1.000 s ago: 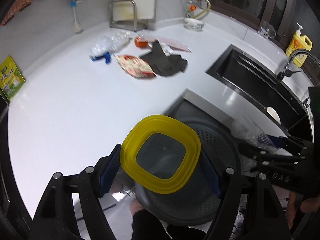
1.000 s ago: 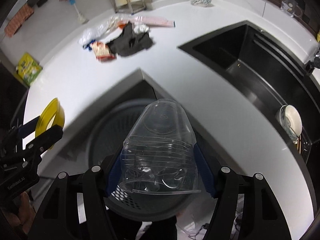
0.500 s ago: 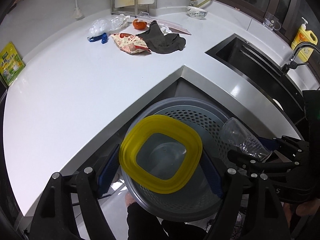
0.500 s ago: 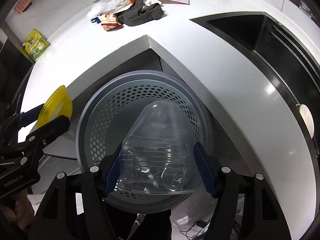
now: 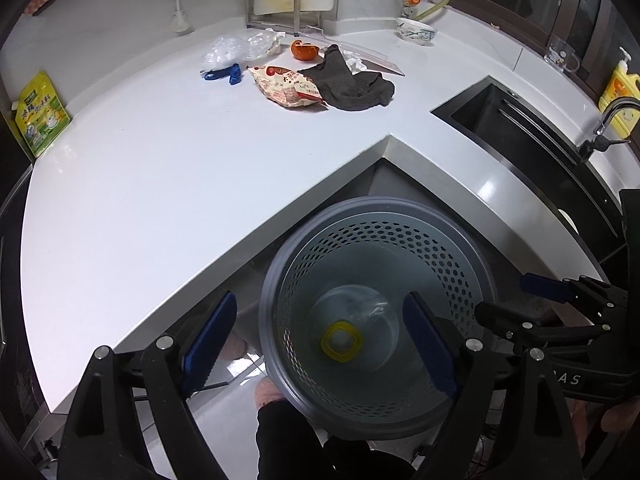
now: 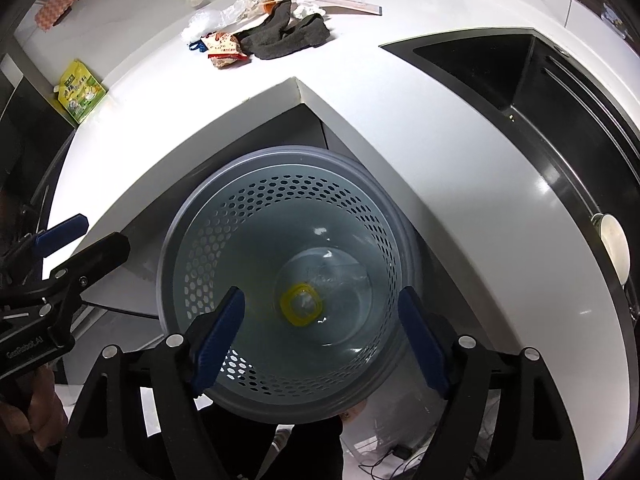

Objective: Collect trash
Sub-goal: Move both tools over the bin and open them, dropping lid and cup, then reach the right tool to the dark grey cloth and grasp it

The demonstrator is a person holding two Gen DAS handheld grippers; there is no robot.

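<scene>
The left tool [image 5: 318, 344] hangs over the grey perforated waste basket [image 5: 476, 280] with its blue pads spread wide and nothing between them; the right tool [image 6: 320, 336] hangs over the same basket, likewise spread and empty; at the basket's bottom lie the yellow-rimmed lid [image 5: 341, 339] and, just beside it, the clear plastic container [image 5: 360, 308]; on the white tabletop [image 5: 160, 152], well apart from the basket, a red snack wrapper [image 5: 289, 87] touches a dark cloth [image 5: 352, 84], with crumpled clear plastic [image 5: 236, 49] and an orange peel [image 5: 304, 49] near them.
</scene>
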